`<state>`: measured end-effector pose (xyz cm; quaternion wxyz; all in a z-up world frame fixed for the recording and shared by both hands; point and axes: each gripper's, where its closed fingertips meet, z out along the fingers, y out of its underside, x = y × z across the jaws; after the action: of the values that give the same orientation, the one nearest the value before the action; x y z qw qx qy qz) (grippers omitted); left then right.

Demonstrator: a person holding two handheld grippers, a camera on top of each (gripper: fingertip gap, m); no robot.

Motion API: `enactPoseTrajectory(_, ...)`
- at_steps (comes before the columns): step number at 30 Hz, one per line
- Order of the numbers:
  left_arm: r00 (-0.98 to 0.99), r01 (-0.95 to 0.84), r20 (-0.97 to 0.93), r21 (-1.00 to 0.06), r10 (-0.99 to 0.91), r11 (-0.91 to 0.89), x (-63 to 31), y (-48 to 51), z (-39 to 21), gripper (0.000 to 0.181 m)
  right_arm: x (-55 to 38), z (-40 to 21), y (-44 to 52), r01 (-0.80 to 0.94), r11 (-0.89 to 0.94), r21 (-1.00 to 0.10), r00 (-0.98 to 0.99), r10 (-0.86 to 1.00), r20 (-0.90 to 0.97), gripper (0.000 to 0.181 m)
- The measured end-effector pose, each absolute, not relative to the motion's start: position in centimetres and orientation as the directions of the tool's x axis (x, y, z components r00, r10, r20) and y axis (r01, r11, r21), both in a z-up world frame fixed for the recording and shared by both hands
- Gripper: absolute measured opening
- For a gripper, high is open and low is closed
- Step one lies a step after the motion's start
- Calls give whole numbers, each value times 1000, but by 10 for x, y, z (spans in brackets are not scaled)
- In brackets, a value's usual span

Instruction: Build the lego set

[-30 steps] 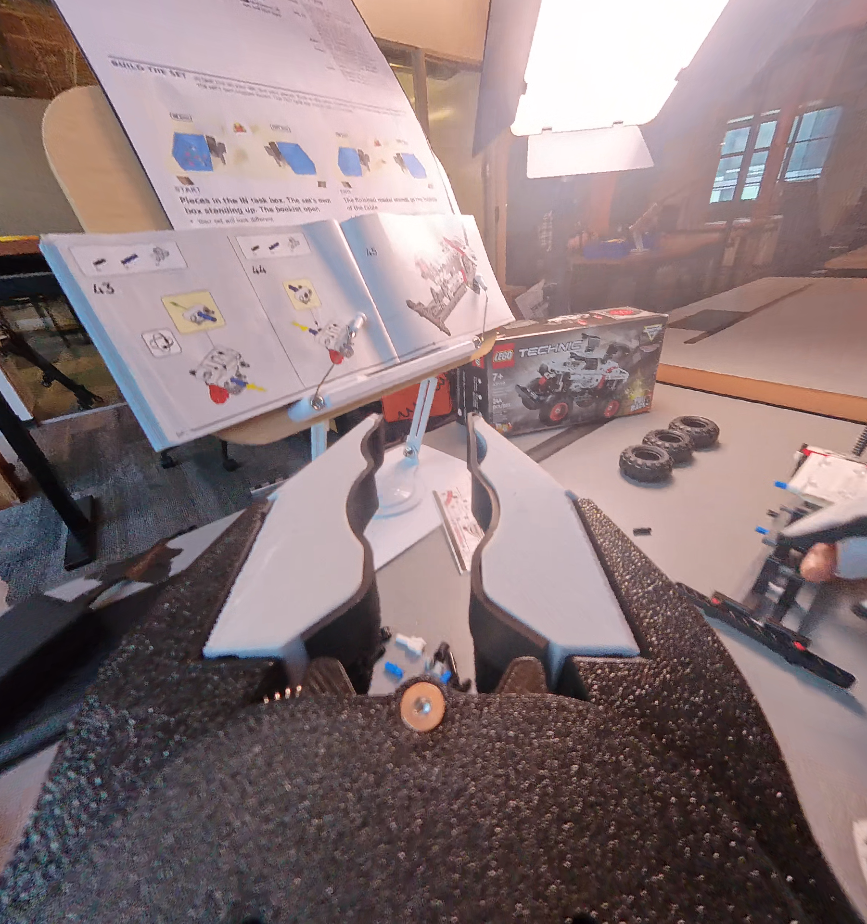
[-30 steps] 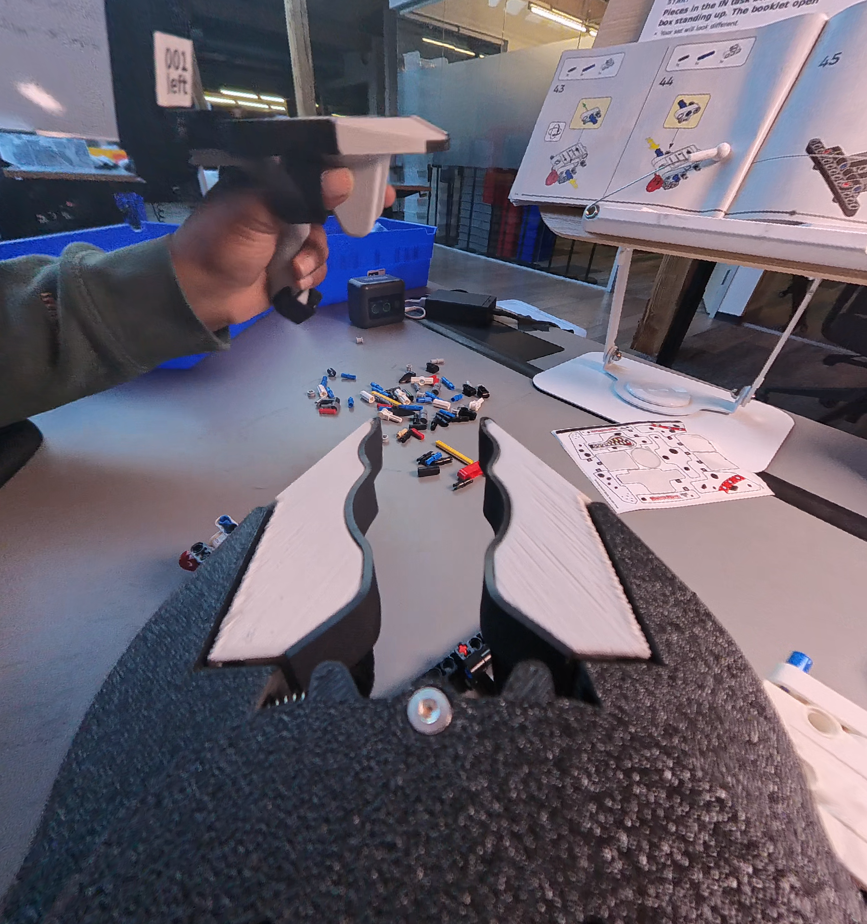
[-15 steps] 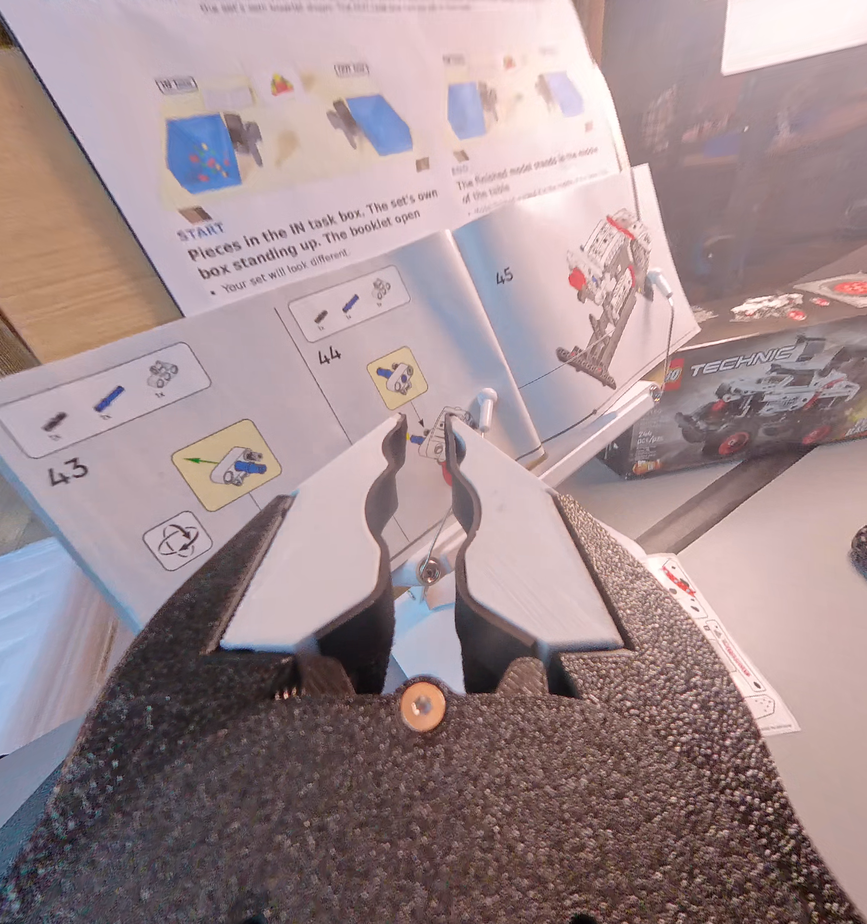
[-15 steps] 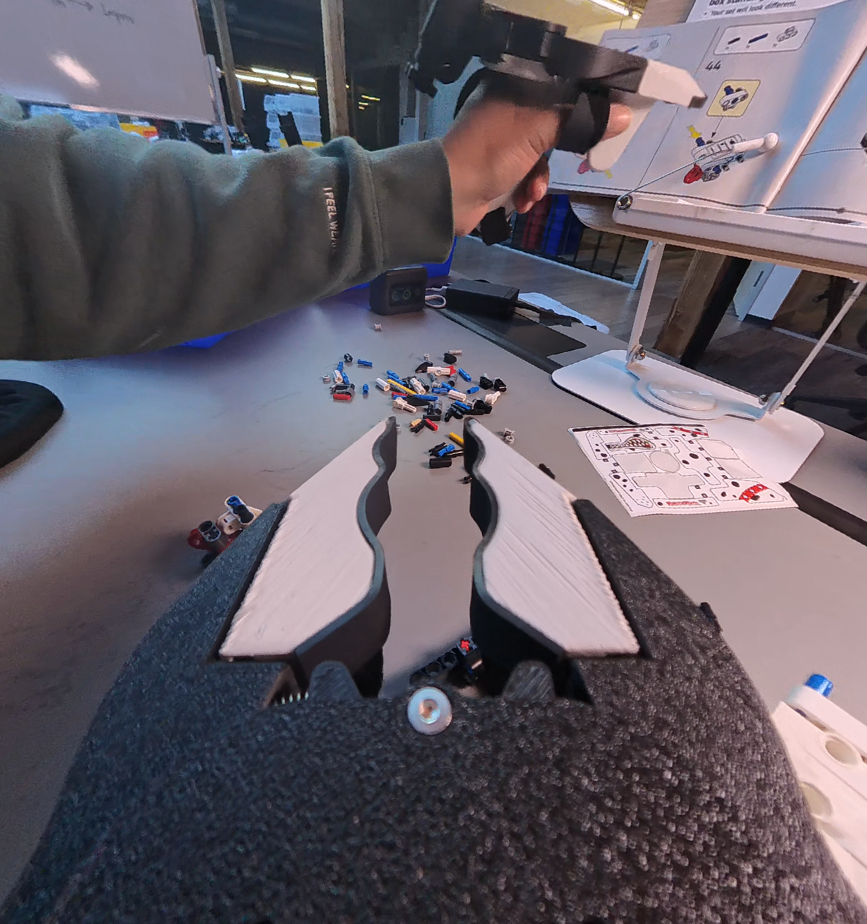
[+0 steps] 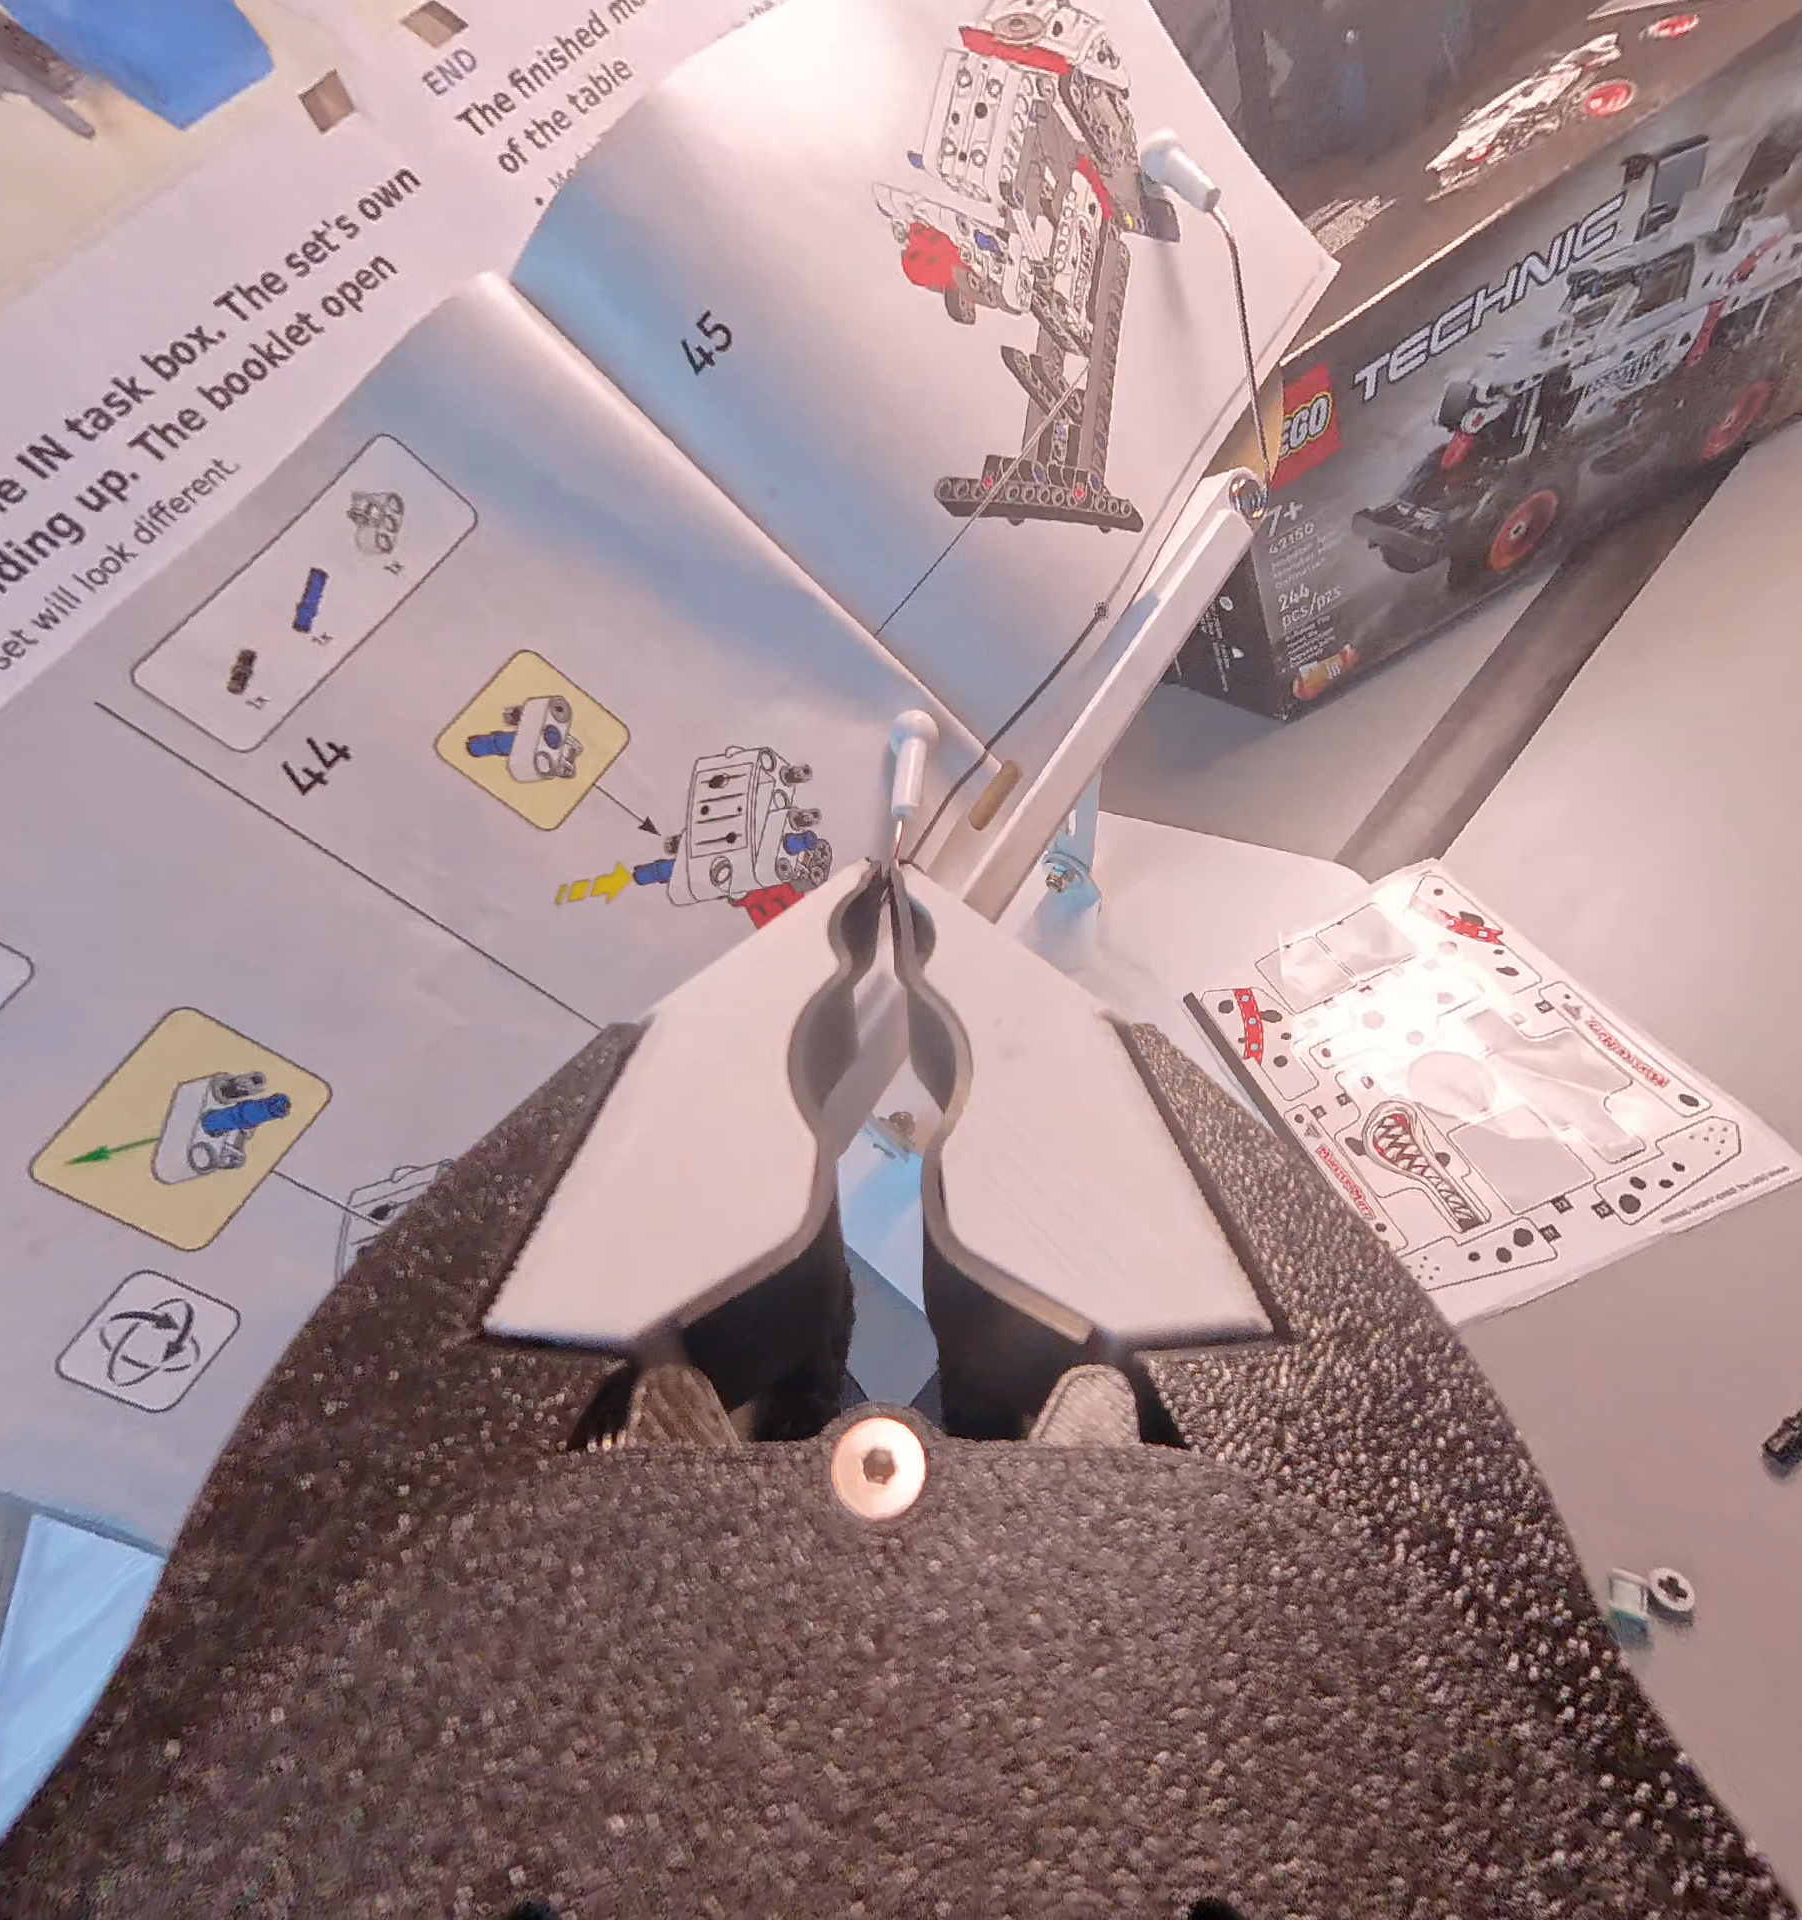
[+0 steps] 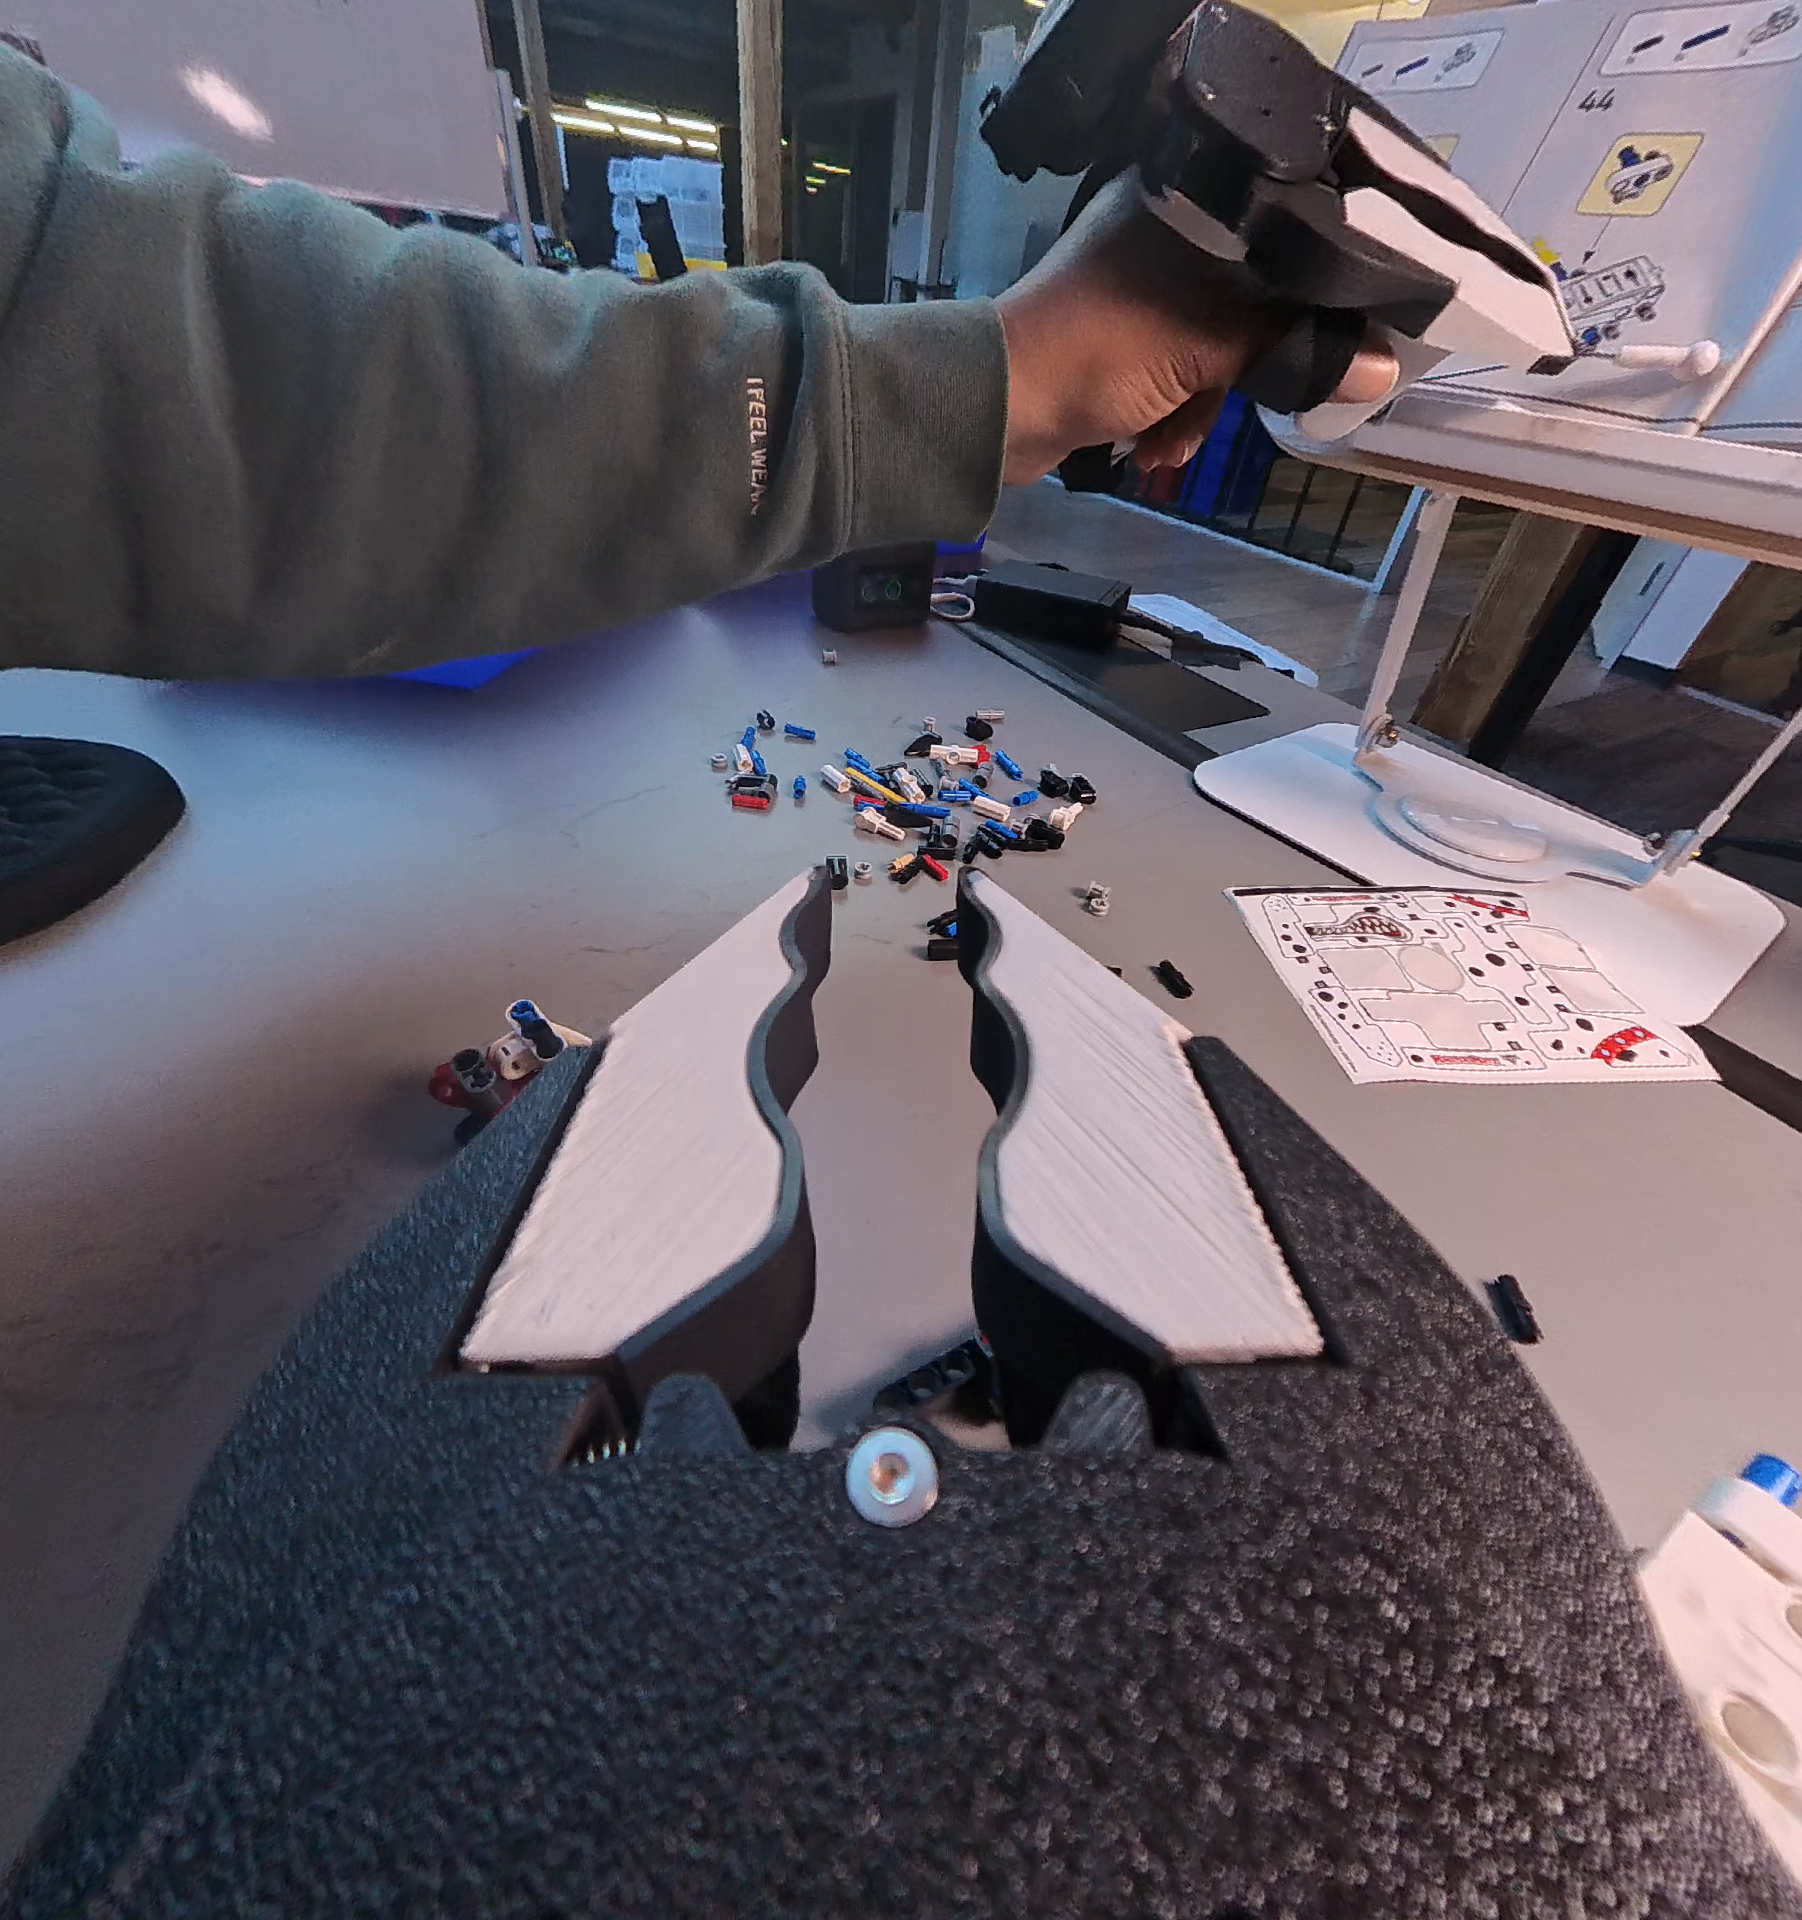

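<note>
The open instruction booklet (image 5: 564, 520) rests on a white stand. My left gripper (image 5: 889, 883) is raised against its lower edge, shut on the thin wire of the white-tipped page holder (image 5: 912, 758). It also shows in the right wrist view (image 6: 1546, 348), held by a hand in a green sleeve. My right gripper (image 6: 897, 883) is open and empty, low over the grey table. A pile of small loose pieces (image 6: 907, 790) lies just beyond its fingertips. A small red, white and blue sub-assembly (image 6: 492, 1065) lies to its left. Part of a white model (image 6: 1770, 1662) shows at the lower right.
A sticker sheet (image 6: 1448, 987) lies by the stand's white base (image 6: 1292, 790). The set's box (image 5: 1551, 343) stands behind the stand. A black pin (image 5: 1801, 1434) and a small grey piece (image 5: 1645, 1595) lie on the table. A black pad (image 6: 35, 821) sits at the far left. My right fingertips sit around 30 centimetres from my left ones.
My left gripper rose from the table up to the booklet and closed from open onto the page-holder wire. My right gripper stayed open and nearly still.
</note>
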<state>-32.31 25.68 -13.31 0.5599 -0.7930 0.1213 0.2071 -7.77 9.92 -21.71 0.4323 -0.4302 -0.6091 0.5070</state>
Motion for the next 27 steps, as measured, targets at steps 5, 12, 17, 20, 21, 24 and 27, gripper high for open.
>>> enactPoseTrajectory(5,929,-324,-359,-906,88,-271,-324,250,-120,14,-77,-218,99,86,122,-989,-256,962,97,24)
enactPoseTrajectory(12,947,-115,-126,-992,295,-57,-352,211,-83,18,-76,-217,99,85,121,-989,-253,963,96,24)
enactPoseTrajectory(17,962,-63,-43,-996,271,66,-327,160,-74,19,-74,-216,98,88,98,-991,-259,963,72,23)
enactPoseTrajectory(20,972,-27,-11,-997,234,66,-305,130,-90,20,-75,-216,97,90,98,-991,-263,962,71,23)
enactPoseTrajectory(21,974,-20,-9,-999,224,50,-298,119,-99,20,-74,-216,96,89,104,-991,-263,962,77,23)
enactPoseTrajectory(24,981,-15,-24,-999,191,-49,-275,90,-136,21,-73,-215,94,85,119,-989,-261,961,93,23)
enactPoseTrajectory(27,986,-1,-33,-981,161,-196,-257,59,-181,25,-72,-215,92,90,115,-989,-270,959,87,23)
